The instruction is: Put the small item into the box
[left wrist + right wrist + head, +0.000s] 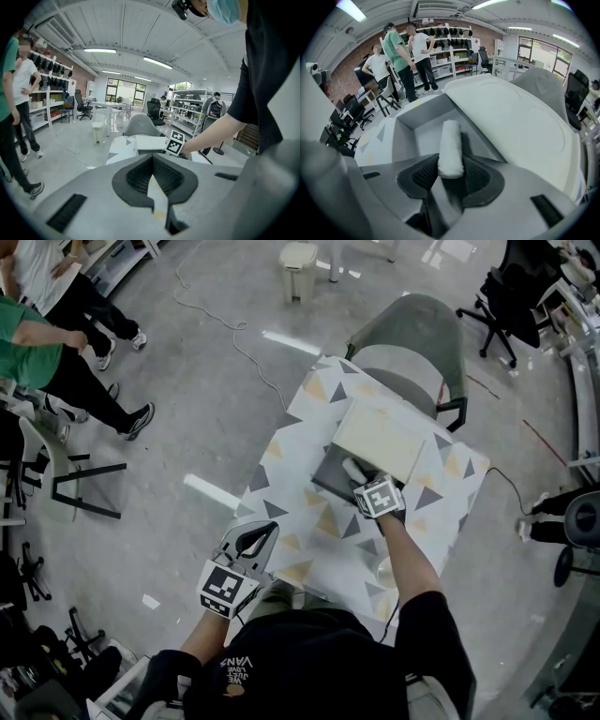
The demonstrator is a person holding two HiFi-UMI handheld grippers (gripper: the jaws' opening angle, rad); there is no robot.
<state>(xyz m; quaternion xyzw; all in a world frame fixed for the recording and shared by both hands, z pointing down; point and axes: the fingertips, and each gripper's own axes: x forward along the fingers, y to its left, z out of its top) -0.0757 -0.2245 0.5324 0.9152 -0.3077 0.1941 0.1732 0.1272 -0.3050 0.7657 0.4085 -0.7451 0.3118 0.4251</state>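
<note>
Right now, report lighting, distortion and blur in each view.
Head view: even light, floor bowed by the wide lens, table sharp. Left gripper view: ceiling strip lights glare, corners go black. Right gripper view: white roll sharp, box lid washed pale, corners black.

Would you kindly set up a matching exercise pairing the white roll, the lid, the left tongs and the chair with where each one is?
Things:
1. white roll
2. lid
3. left tongs
4. chair

Places:
A. beyond the far end of the table
B. between the right tongs, over the open box
C. at the table's near-left edge, empty
D. lying across the box's far part

Pairs: 1-B, 2-D, 3-C, 4-A
</note>
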